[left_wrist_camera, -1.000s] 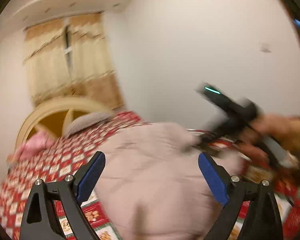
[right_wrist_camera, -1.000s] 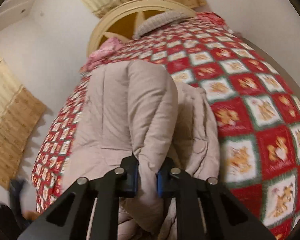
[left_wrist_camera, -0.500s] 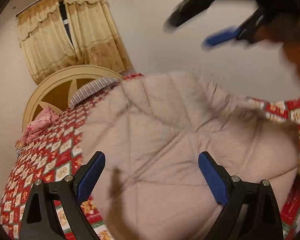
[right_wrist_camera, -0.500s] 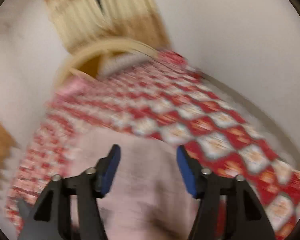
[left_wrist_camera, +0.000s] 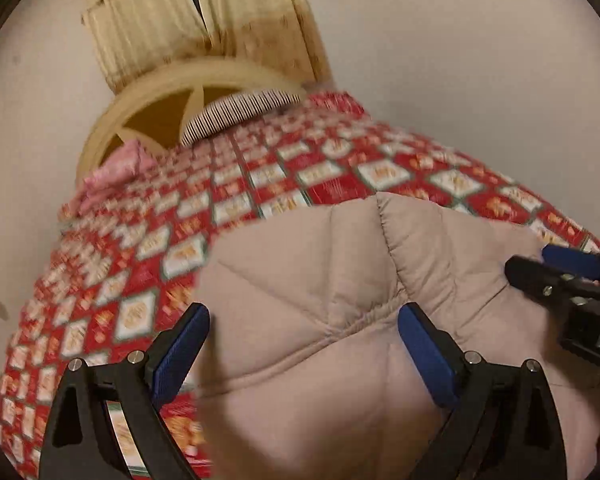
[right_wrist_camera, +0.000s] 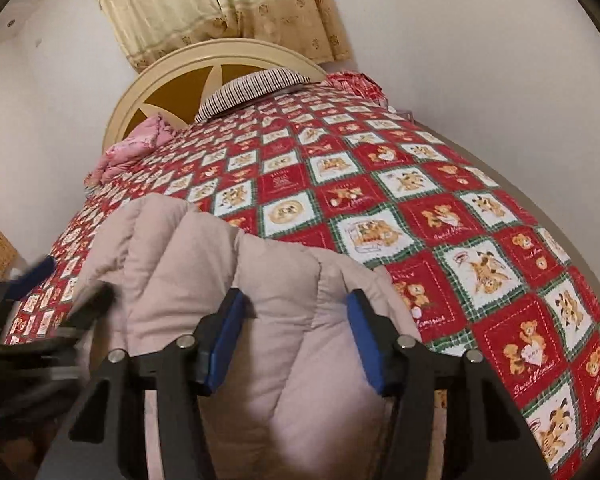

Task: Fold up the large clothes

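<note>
While each gripper [left_wrist_camera: 303, 350] [right_wrist_camera: 296, 334] gapes, the quilted coat [right_wrist_camera: 260, 280] seemingly rests on the bedspread [right_wrist_camera: 440, 216].

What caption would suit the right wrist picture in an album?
Open right gripper poised over a puffy beige quilted jacket lying on a bed's red teddy-bear patchwork bedspread.

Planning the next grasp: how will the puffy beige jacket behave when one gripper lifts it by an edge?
The puffy beige jacket looks quilted and thick, so it will likely sag and unfold rather than stay flat. Its padded bulk suggests it is light for its size. The smooth shell may slip between narrow pads.
</note>
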`<act>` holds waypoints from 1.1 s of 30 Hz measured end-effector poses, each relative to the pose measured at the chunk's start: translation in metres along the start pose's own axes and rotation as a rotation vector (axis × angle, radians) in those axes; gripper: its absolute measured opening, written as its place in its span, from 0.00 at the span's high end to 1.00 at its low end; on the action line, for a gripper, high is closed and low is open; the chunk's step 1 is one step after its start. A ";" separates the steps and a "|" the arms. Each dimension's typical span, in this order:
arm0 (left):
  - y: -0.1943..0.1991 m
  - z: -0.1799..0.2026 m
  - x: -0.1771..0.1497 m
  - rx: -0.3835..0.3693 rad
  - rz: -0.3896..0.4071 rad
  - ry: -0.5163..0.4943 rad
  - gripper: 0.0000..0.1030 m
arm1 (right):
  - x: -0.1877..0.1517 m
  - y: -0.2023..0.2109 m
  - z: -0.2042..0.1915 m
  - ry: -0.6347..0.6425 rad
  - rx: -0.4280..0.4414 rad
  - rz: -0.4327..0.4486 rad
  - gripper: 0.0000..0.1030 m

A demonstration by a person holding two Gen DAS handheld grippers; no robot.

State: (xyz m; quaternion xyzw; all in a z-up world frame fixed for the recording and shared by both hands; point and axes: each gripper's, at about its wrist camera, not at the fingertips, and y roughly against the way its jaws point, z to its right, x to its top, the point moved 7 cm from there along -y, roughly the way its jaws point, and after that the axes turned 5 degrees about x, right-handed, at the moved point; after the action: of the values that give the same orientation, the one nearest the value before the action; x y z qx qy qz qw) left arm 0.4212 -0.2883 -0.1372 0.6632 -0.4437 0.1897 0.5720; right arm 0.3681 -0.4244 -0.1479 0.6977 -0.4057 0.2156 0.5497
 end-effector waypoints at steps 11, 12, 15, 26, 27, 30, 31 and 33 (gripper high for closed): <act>-0.034 -0.003 -0.018 -0.016 -0.029 0.064 0.01 | -0.019 -0.027 0.007 0.004 -0.034 -0.035 0.43; -0.036 -0.003 -0.019 -0.022 -0.030 0.067 0.01 | -0.021 -0.029 0.008 0.003 -0.034 -0.036 0.43; -0.041 -0.003 -0.022 -0.031 -0.040 0.078 0.01 | -0.024 -0.033 0.009 -0.002 -0.031 -0.039 0.43; -0.053 -0.002 -0.028 -0.038 -0.063 0.093 0.01 | -0.030 -0.046 0.012 -0.014 -0.031 -0.069 0.41; -0.054 -0.002 -0.028 -0.038 -0.066 0.094 0.01 | -0.031 -0.047 0.012 -0.018 -0.030 -0.073 0.41; -0.056 -0.002 -0.029 -0.039 -0.072 0.097 0.01 | -0.031 -0.050 0.013 -0.022 -0.031 -0.079 0.40; -0.057 -0.002 -0.029 -0.040 -0.073 0.098 0.01 | -0.032 -0.051 0.013 -0.020 -0.035 -0.081 0.40; -0.058 -0.002 -0.029 -0.042 -0.074 0.101 0.01 | -0.032 -0.052 0.012 -0.014 -0.042 -0.083 0.40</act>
State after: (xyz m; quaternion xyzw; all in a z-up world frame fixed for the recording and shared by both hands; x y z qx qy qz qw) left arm 0.4529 -0.2783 -0.1933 0.6567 -0.3933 0.1921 0.6141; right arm 0.3894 -0.4219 -0.2064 0.7034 -0.3848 0.1793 0.5701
